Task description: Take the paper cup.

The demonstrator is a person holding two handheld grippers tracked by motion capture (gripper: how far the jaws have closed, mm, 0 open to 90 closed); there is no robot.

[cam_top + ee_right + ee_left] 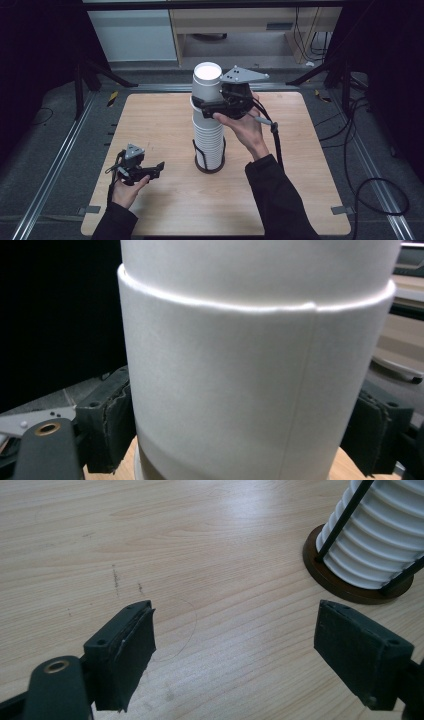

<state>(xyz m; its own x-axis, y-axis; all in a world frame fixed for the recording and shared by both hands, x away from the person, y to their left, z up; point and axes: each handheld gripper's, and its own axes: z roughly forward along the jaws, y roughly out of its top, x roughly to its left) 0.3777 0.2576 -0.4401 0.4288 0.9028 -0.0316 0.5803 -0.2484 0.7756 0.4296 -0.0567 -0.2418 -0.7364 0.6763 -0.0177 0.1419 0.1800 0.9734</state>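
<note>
Right claw (206,104) clamps top cup (207,82) of stack (209,142), its fingertips hidden behind it; left claw (159,167) gapes empty over bench (165,210).

On the table (165,125), a stack of cups (208,142) stands upright in a wire holder (209,167) near the centre. The top cup (207,82) sits at the stack's upper end, at 12 o'clock from the holder. The right gripper (202,106) is just at 3 o'clock of that cup, jaws on either side of it. The left gripper (160,167) lies at 9 o'clock from the holder, well apart, low over the tabletop.
</note>
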